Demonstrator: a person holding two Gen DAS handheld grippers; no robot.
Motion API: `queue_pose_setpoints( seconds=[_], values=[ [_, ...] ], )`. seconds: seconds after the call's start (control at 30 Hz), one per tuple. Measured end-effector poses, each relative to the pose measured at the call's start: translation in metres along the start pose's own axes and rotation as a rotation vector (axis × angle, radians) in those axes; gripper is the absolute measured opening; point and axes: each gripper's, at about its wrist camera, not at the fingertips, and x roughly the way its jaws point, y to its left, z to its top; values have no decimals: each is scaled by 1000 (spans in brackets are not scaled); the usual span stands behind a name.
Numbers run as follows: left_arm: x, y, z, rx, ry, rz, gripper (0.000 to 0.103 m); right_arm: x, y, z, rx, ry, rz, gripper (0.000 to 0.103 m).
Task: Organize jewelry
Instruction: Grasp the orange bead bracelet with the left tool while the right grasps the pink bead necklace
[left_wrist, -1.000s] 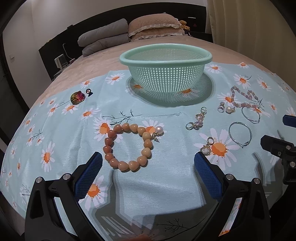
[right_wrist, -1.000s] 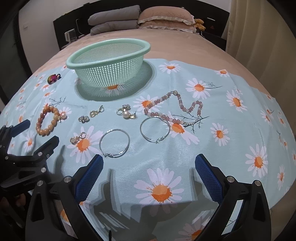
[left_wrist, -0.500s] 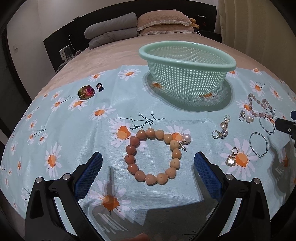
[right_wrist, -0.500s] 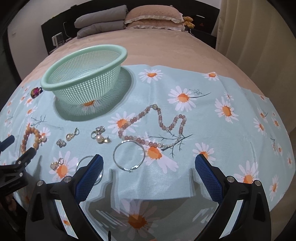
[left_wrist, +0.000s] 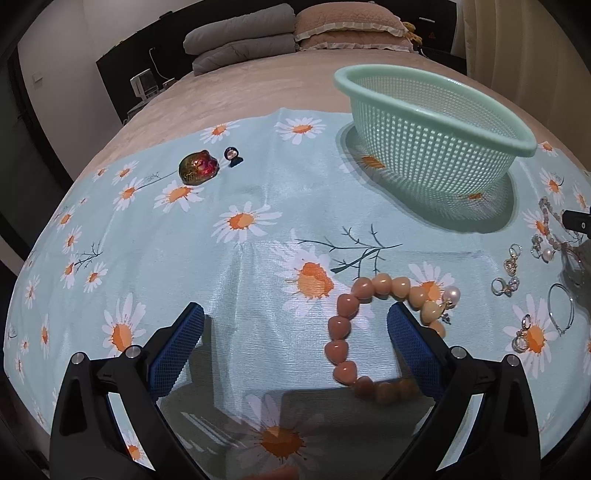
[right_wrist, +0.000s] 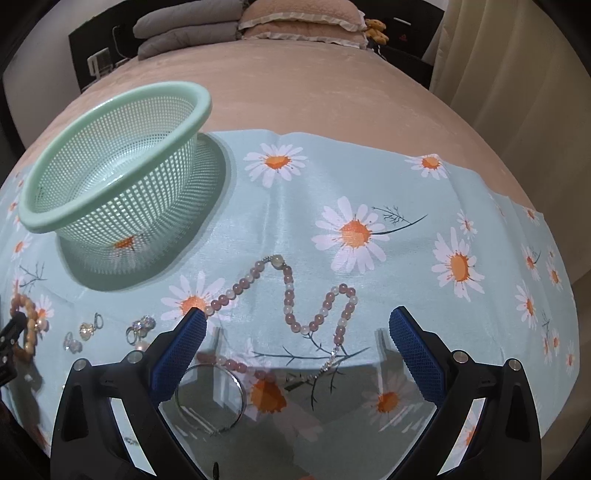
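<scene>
My left gripper (left_wrist: 295, 328) is open and empty, low over the daisy cloth; its right finger overlaps the orange heart-bead bracelet (left_wrist: 343, 328). A green mesh basket (left_wrist: 436, 147) stands behind, empty. Earrings (left_wrist: 511, 262) and a thin hoop (left_wrist: 561, 310) lie at the right. My right gripper (right_wrist: 295, 328) is open and empty above the pink bead necklace (right_wrist: 288, 295). A silver bangle (right_wrist: 210, 398) lies under its left finger. The basket (right_wrist: 110, 184) is at the left, with small earrings (right_wrist: 88, 328) in front of it.
A red-green brooch (left_wrist: 197, 166) and a small dark ring (left_wrist: 232, 155) lie far left on the cloth. The cloth (right_wrist: 369, 184) covers a beige bed; pillows (right_wrist: 295, 14) are at the head. A curtain (right_wrist: 517, 74) hangs at the right.
The left gripper has shifted left and lower, so the orange bracelet now sits by its right finger. The right gripper has moved right and forward over the pink necklace. Both stay open.
</scene>
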Motion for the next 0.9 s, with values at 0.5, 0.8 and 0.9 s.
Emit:
queue_pose_setpoints(
  seconds=[0.5,0.8,0.9],
  values=[
    [11,3,-7,-23,-36,-53,94,33,-10,-20,-14,-94,53,93],
    [-6,-9,-10,37,-42,-128,12,7,8,-26,-120,-33,291,6],
    [-10,-6,-8,4,-32,-139,12,-9,1,-27,-102,-60,340,6]
  ],
)
